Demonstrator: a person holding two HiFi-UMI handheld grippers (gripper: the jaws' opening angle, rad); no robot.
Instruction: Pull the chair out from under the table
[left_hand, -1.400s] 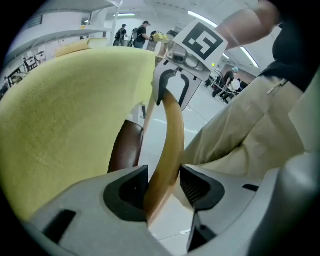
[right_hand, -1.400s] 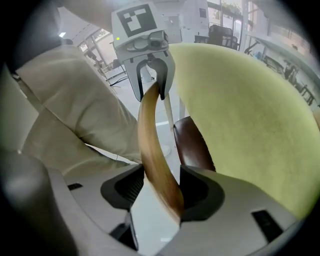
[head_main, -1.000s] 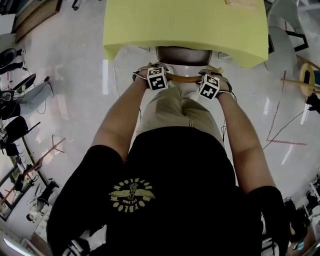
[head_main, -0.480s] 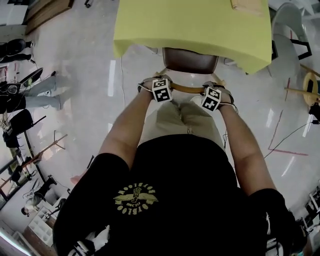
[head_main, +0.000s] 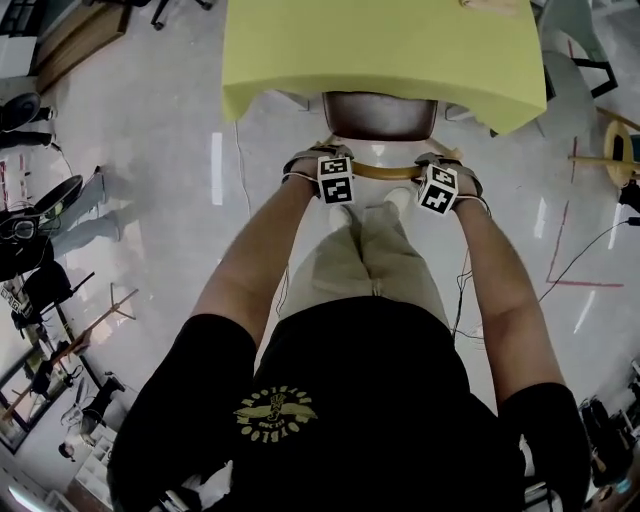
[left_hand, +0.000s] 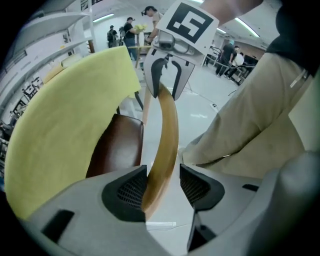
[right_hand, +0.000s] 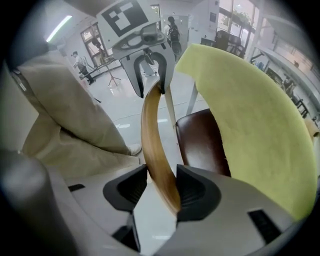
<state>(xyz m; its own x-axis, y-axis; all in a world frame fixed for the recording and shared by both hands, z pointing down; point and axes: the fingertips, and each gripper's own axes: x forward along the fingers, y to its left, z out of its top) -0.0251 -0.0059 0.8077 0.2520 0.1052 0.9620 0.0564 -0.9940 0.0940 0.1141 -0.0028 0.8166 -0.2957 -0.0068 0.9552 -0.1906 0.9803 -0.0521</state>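
The chair (head_main: 380, 115) sits mostly under the yellow table (head_main: 300, 50), its curved back rail (head_main: 385, 172) poking out. The left gripper (left_hand: 161, 189) and right gripper (right_hand: 161, 189) straddle that rail loosely, table-side pads (left_hand: 125, 192) hooked behind it for dragging; left jaws just widened, right narrowed.

A pale yellow-green tabletop (head_main: 380, 50) fills the far side. Under its near edge, the chair (head_main: 352, 112) has a glossy dark brown seat (head_main: 390, 118) and a honey-toned wooden back rail (head_main: 385, 172). The person wears a black shirt (head_main: 350, 350) with a yellow winged emblem (head_main: 272, 412), and khaki trousers (head_main: 365, 250). The floor (head_main: 150, 180) is shiny pale grey, with thin red lines (head_main: 580, 285) at the right.
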